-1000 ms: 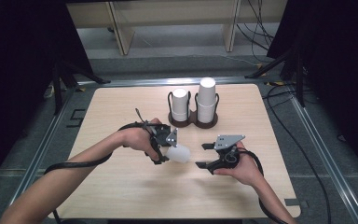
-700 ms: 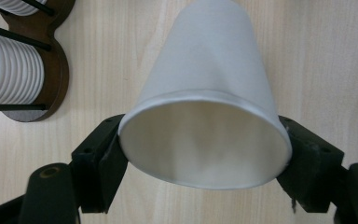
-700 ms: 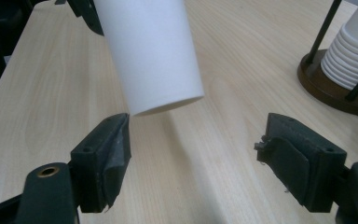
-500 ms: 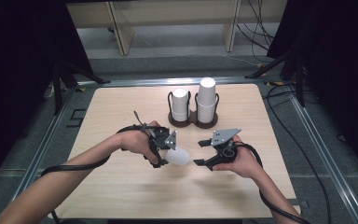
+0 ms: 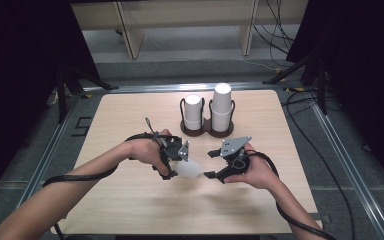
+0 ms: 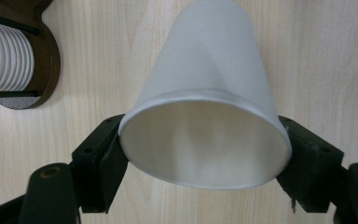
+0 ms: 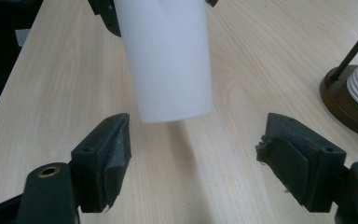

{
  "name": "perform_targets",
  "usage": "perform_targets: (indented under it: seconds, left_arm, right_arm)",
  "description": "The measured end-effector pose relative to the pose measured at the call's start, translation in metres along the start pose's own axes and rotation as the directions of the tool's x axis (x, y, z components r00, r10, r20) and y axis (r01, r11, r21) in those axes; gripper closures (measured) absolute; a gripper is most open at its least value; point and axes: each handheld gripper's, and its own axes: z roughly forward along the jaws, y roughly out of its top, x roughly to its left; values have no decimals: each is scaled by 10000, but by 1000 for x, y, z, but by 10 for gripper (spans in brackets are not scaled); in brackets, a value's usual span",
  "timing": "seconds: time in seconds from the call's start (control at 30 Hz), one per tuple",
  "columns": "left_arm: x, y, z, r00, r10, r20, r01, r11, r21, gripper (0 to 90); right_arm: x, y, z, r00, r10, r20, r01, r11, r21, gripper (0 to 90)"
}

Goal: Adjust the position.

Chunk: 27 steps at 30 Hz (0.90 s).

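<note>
A white paper cup (image 5: 191, 170) hangs on its side just above the table, its rim pinched in my left gripper (image 5: 181, 161). In the left gripper view both jaws press the rim of the cup (image 6: 205, 84) and squash it slightly, with my left gripper (image 6: 200, 144) looking into its mouth. My right gripper (image 5: 210, 164) faces the cup's closed end from the right. In the right gripper view the cup (image 7: 168, 60) ends just ahead of my right gripper (image 7: 196, 149), whose jaws have just closed a little but stand apart, touching nothing.
A dark wooden holder (image 5: 207, 132) at the table's back centre carries two stacks of white cups, a shorter one (image 5: 193, 111) and a taller one (image 5: 221, 106). One stack (image 6: 4, 56) lies close to the left gripper. The wooden tabletop (image 5: 130, 210) has black curtains around it.
My right gripper has moved left and slightly up, closer to the cup's closed end. The left gripper and the cup have stayed where they were.
</note>
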Motion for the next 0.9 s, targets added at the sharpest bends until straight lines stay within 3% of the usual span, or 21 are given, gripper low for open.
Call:
perform_targets:
  seconds: [0.1,0.33,0.6,0.9]
  left_arm:
    - [-1,1,-1,10000,26,-4,-26,10000,3,243]
    - [-2,6,0,9998,173,13,-174,9998,119,243]
    - [-2,10,0,9995,311,-12,-311,9994,155,243]
    - [-3,12,-1,9991,426,-13,-426,9990,147,243]
  right_arm:
    - [0,3,2,9995,-327,11,327,9994,55,240]
    - [3,12,5,9996,-243,-125,246,9995,206,240]
    - [3,20,12,9983,-545,-224,550,9982,235,243]
    - [6,26,20,9984,-408,-396,422,9984,371,243]
